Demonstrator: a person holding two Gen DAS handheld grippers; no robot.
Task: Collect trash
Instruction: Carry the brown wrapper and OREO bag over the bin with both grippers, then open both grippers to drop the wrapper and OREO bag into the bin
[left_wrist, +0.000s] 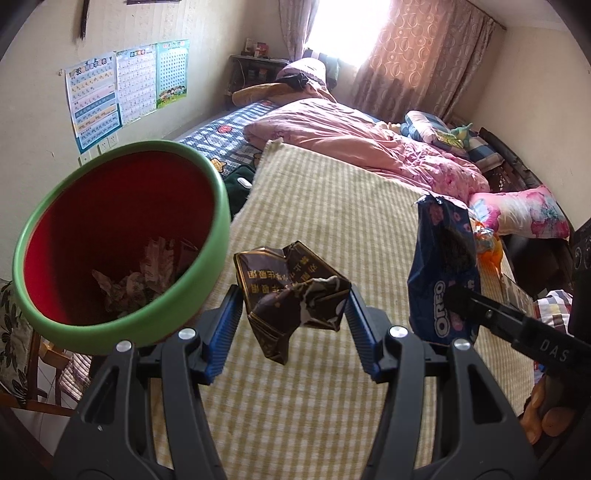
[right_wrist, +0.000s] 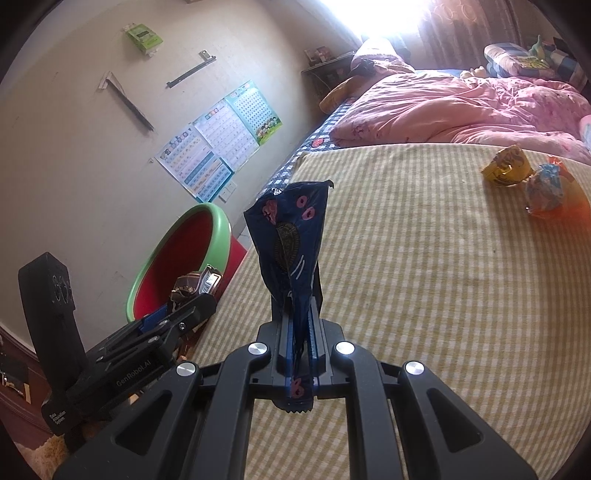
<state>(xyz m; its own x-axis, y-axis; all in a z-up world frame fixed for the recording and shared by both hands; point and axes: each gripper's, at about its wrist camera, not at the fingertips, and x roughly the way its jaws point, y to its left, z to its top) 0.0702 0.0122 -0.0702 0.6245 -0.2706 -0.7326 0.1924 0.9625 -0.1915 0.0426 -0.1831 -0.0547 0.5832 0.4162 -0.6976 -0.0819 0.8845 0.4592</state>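
Note:
My left gripper (left_wrist: 291, 317) is shut on a crumpled dark brown wrapper (left_wrist: 291, 295) with gold print, held above the bed's edge just right of the bin. The bin (left_wrist: 207, 258) is red inside with a green rim and has crumpled trash at its bottom. My right gripper (right_wrist: 301, 317) is shut on a blue Oreo packet (right_wrist: 291, 243), which stands upright out of the jaws; the same Oreo packet (left_wrist: 443, 273) shows at the right of the left wrist view. In the right wrist view the left gripper (right_wrist: 177, 306) hovers with the brown wrapper (right_wrist: 184, 291) by the bin (right_wrist: 218, 229).
A yellow checked blanket (right_wrist: 424, 277) covers the near bed. On it lie a yellow snack wrapper (right_wrist: 508, 168) and a blue-orange wrapper (right_wrist: 550, 192) at the far right. A pink quilt (left_wrist: 351, 136) and pillows lie beyond. Posters (left_wrist: 122, 88) hang on the wall behind the bin.

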